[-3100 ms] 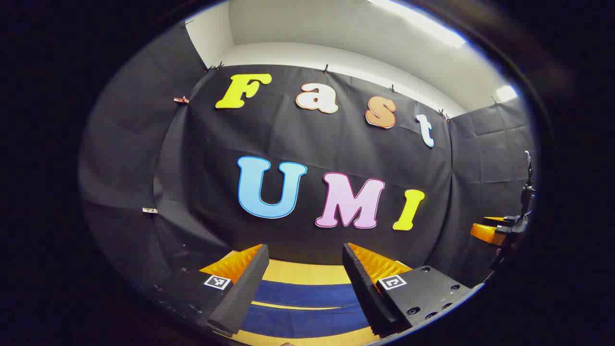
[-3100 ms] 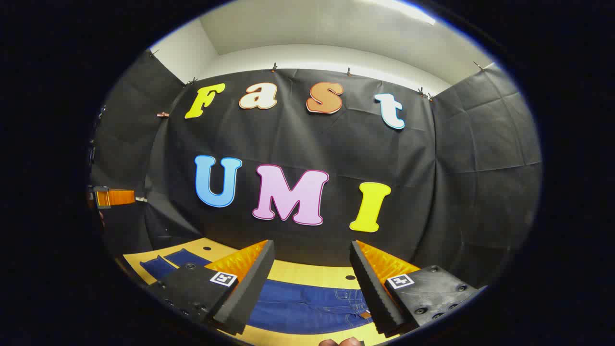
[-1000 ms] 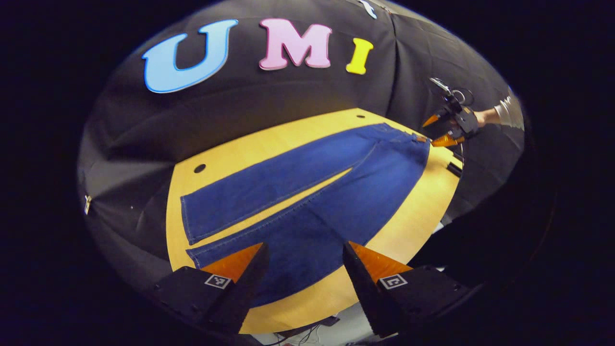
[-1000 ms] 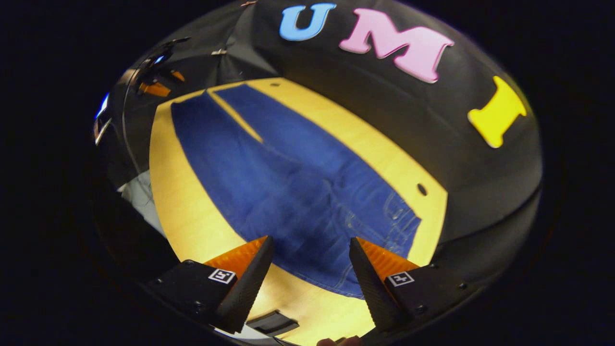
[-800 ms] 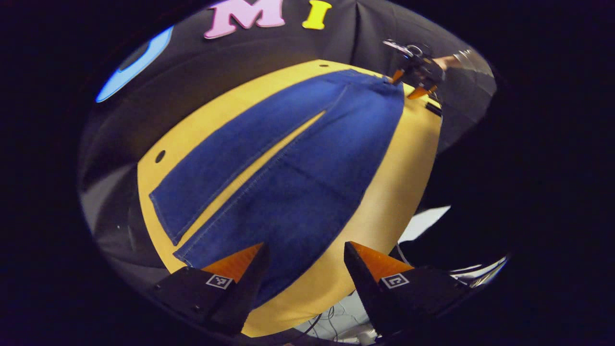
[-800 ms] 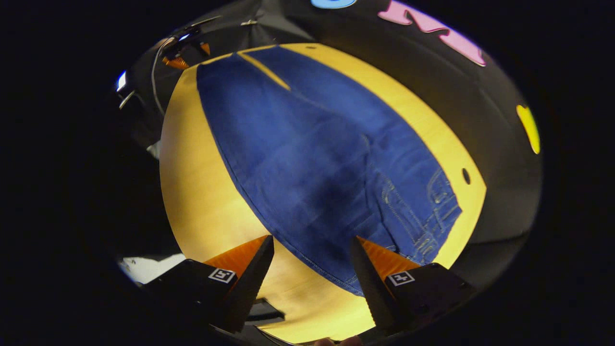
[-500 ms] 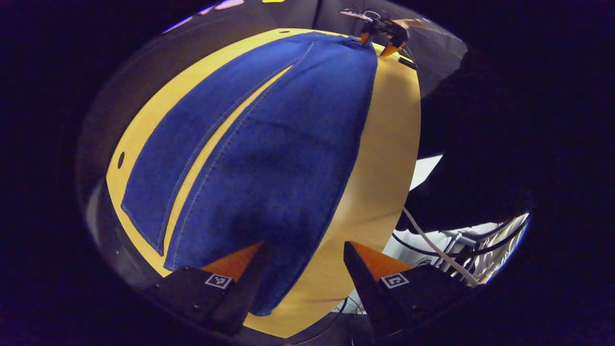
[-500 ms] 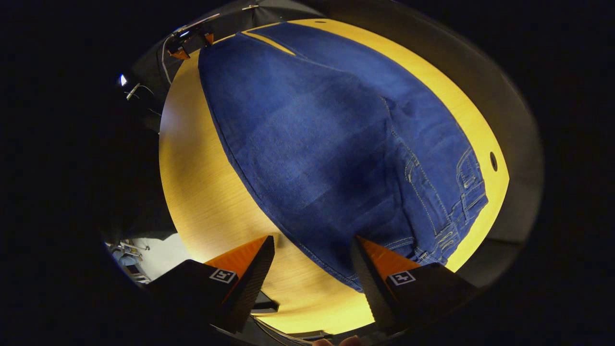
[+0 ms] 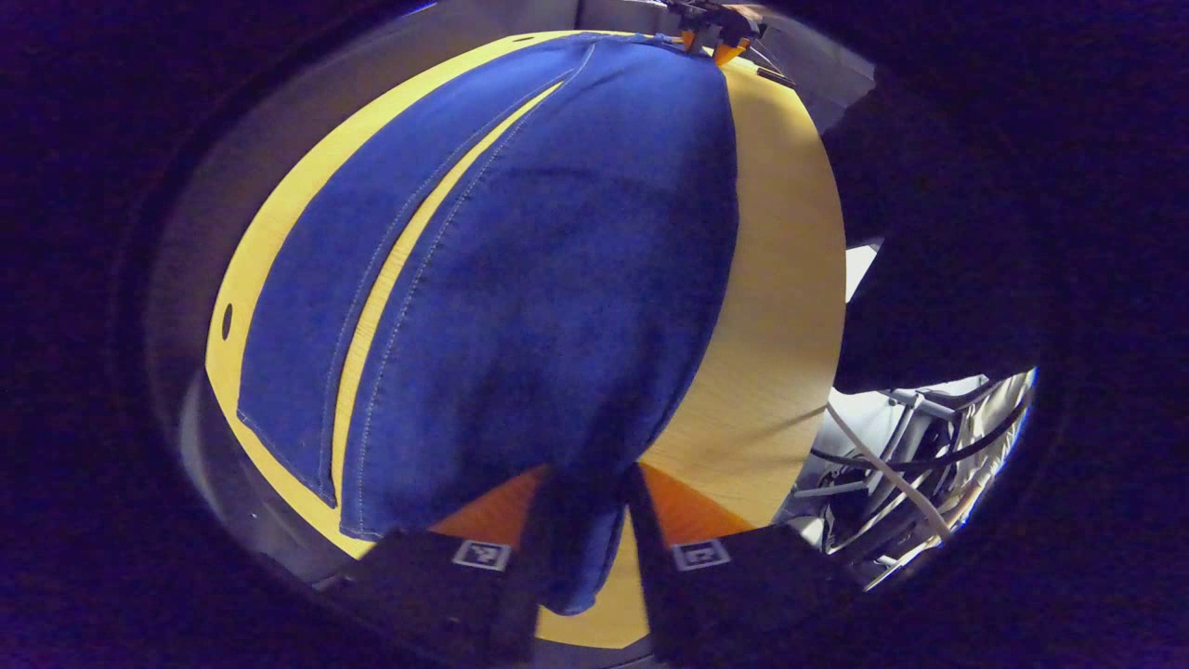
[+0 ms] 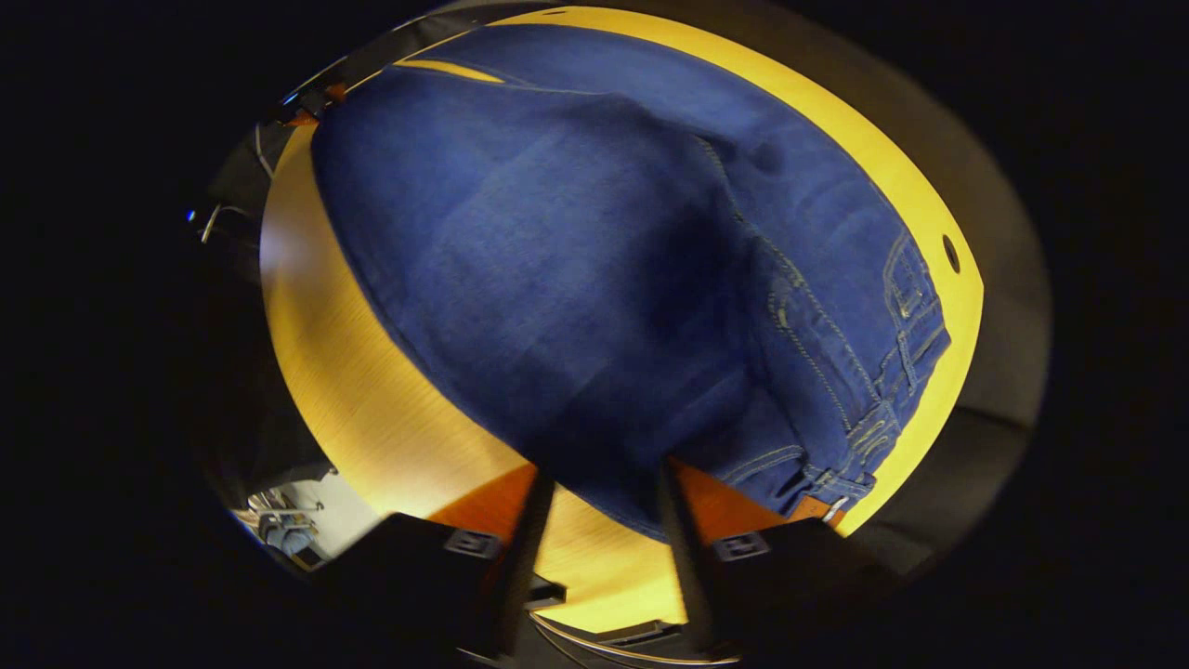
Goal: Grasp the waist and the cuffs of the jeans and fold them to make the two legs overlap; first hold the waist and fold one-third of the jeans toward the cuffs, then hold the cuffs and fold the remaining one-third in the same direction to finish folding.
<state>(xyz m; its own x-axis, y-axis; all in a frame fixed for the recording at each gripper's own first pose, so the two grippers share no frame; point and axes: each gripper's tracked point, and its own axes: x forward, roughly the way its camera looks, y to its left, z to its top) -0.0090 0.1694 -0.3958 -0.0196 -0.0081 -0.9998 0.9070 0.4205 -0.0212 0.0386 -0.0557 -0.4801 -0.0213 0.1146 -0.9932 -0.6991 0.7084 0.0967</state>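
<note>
The left gripper (image 9: 583, 548) had its fingers narrowed onto the near cuff of the blue jeans (image 9: 520, 279). The right gripper (image 10: 604, 530) stood narrowed about the waist edge, though actual contact could not be told. The jeans lay flat on the wooden table (image 9: 780, 279), legs stretching away.

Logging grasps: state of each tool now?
Left tool: closed on the jeans cuff edge.
Right tool: partly closed around the waist-end edge; grip cannot be told.

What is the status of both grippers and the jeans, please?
Left gripper shut on the jeans near the cuff. Right gripper open, astride the waist edge. Legs flat on the table, apart. Nothing in the way.
</note>
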